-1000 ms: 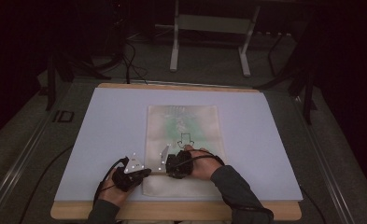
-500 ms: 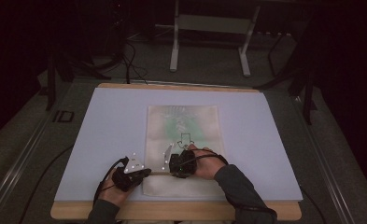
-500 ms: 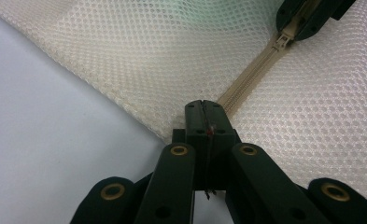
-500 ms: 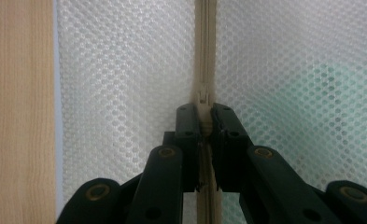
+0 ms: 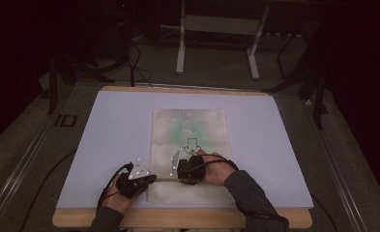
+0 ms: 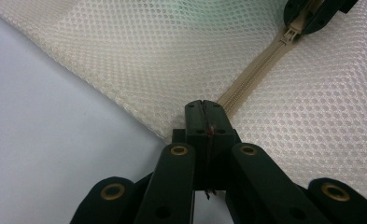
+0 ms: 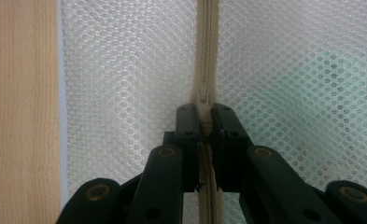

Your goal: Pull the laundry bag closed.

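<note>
At the near edge of the table (image 5: 81,145), the left gripper (image 5: 149,179) sits at the left border of a cream mesh laundry bag (image 5: 187,130), and the right gripper (image 5: 182,170) rests on the bag just beside it, each in one of the person's hands.

The left gripper view brings out what the high view blurs. The left gripper (image 6: 203,107) has its jaws pressed together on the end of the bag's beige zipper (image 6: 246,81), right at the bag's edge, with the right gripper's black tips at the top over the slider (image 6: 289,33).

The right gripper view shows the right gripper (image 7: 203,112) clamped on the zipper pull (image 7: 203,116), the zipper (image 7: 207,42) running straight ahead, and the table's wooden edge strip (image 7: 24,112) along the left.

The bag lies flat in the middle of the pale tabletop, its short side towards the person. Its fabric is a honeycomb mesh, and something green (image 5: 190,128) shows through it farther up. A black arrow mark (image 5: 192,145) lies just beyond the right gripper.
</note>
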Demonstrator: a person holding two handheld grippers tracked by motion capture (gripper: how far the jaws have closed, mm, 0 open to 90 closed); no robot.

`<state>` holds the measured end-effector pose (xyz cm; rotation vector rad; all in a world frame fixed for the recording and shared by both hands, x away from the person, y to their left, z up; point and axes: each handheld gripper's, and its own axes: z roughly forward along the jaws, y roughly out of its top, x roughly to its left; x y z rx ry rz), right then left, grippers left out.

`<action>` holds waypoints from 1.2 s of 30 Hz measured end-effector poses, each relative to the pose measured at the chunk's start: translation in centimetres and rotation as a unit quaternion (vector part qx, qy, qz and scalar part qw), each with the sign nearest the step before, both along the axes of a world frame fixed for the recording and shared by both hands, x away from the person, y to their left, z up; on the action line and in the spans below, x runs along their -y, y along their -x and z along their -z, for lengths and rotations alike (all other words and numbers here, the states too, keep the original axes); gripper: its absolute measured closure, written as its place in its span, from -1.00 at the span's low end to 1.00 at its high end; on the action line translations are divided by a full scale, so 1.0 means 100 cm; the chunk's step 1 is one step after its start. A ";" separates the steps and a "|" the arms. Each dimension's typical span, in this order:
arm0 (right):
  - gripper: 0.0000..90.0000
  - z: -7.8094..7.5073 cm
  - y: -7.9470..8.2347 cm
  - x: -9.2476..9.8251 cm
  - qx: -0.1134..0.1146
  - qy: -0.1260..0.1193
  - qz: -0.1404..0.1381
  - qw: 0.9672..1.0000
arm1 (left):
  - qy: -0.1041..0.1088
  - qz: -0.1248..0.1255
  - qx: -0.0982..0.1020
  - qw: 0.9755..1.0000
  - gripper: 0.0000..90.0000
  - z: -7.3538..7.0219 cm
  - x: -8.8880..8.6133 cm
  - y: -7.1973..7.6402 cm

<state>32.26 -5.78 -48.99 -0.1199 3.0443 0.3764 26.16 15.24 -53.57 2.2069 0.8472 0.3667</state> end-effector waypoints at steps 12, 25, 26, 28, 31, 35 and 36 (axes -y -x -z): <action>0.83 -0.002 -0.001 0.006 -0.002 0.003 0.005 1.000 | 0.001 0.000 0.000 1.000 0.99 0.000 0.000 0.000; 0.83 -0.003 -0.002 0.017 -0.006 0.003 0.010 1.000 | 0.002 0.000 -0.001 1.000 0.99 0.000 0.000 0.000; 0.83 -0.004 -0.002 0.017 -0.007 0.003 0.013 1.000 | 0.001 0.000 -0.001 1.000 0.99 0.000 0.000 0.000; 0.83 -0.004 -0.002 0.017 -0.005 0.006 0.011 1.000 | 0.001 0.000 0.000 1.000 0.99 0.000 0.000 0.000; 0.83 -0.003 -0.002 0.017 -0.006 0.005 0.009 1.000 | 0.001 0.000 -0.001 1.000 0.99 0.000 0.000 0.000; 0.83 -0.003 -0.002 0.018 -0.009 0.014 0.014 1.000 | 0.002 0.000 -0.002 1.000 0.99 0.000 -0.001 0.000; 0.83 -0.003 -0.002 0.019 -0.008 0.013 0.013 1.000 | 0.002 0.000 -0.002 1.000 0.99 0.000 0.000 0.000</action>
